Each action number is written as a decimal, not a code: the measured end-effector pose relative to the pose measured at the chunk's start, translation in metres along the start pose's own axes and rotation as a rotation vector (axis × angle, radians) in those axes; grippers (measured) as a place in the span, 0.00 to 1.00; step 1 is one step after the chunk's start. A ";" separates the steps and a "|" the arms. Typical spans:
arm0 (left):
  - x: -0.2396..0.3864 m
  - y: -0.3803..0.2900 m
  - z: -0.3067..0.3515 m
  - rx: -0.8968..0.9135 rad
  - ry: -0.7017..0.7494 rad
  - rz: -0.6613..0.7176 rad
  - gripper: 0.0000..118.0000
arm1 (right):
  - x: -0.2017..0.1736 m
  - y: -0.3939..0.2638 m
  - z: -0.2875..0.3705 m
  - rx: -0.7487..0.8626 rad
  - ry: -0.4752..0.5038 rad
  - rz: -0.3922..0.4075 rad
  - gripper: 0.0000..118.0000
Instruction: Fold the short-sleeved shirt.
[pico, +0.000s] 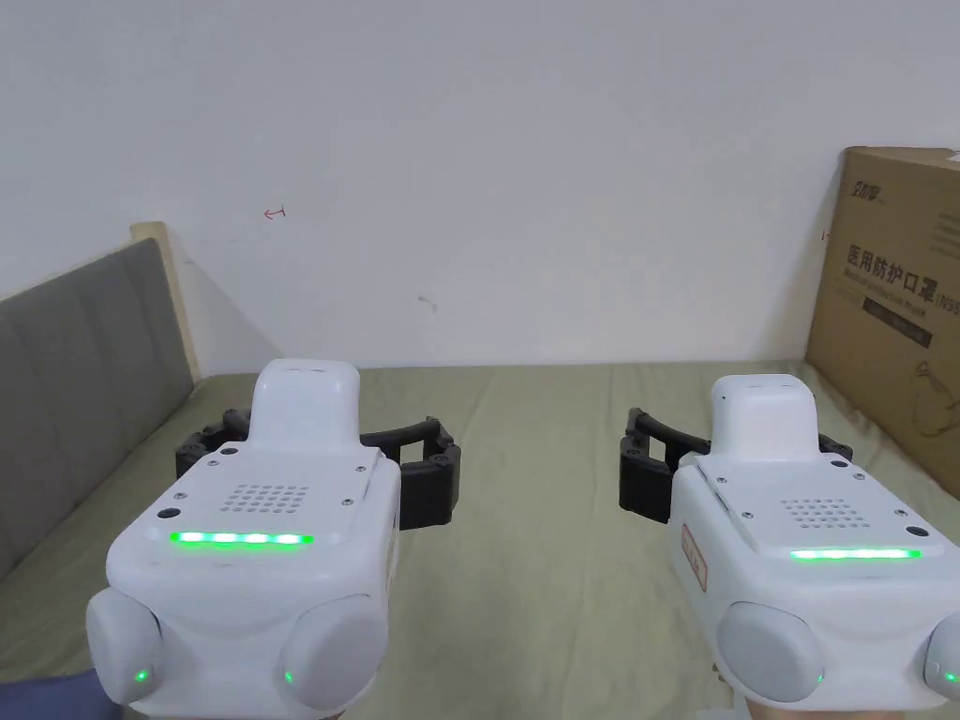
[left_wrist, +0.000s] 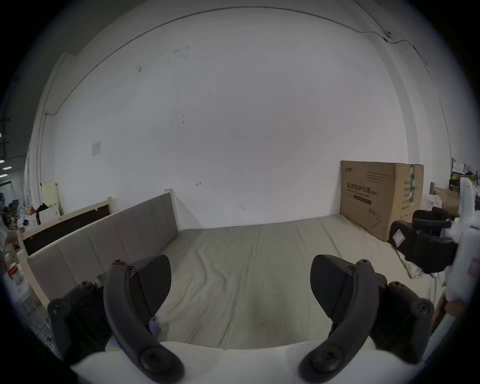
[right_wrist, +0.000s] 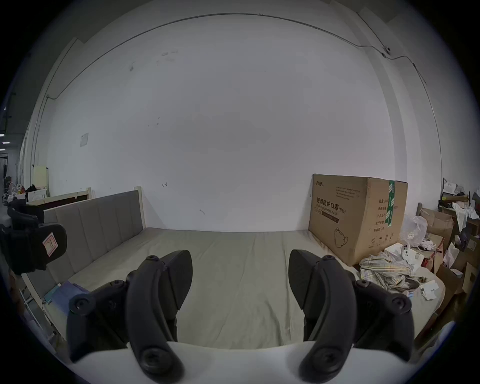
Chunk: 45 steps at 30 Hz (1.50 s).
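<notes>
Status: folding not begun. Left hand-held gripper (left_wrist: 240, 283) and right hand-held gripper (right_wrist: 240, 279), both spread and empty, hover over the bed (pico: 534, 562). Crumpled plaid garment (right_wrist: 387, 272) (possibly the shirt) lies just beside the cardboard box (right_wrist: 358, 215).

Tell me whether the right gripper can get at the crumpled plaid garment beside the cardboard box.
Probably yes: the right gripper is open and empty, and the plaid garment lies uncovered to its right, with the cardboard box behind it.
</notes>
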<state>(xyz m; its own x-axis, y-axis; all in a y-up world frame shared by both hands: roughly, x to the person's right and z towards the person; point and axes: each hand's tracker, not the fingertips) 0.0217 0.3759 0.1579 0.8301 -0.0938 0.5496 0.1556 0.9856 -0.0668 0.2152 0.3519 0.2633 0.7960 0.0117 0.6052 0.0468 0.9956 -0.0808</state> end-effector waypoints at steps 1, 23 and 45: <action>0.001 0.001 0.000 -0.002 -0.004 0.002 0.94 | -0.001 -0.001 0.000 0.000 -0.001 0.006 0.70; 0.003 -0.002 0.001 0.002 0.008 0.013 0.93 | 0.002 -0.005 -0.002 -0.019 -0.003 -0.002 0.70; 0.001 -0.001 -0.002 -0.065 0.046 0.028 0.93 | 0.005 -0.008 -0.005 -0.042 -0.008 -0.009 0.70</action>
<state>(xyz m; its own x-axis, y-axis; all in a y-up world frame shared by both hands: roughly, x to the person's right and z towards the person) 0.0235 0.3748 0.1567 0.8584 -0.0740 0.5076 0.1648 0.9769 -0.1363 0.2215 0.3432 0.2627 0.7904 0.0035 0.6126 0.0795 0.9909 -0.1083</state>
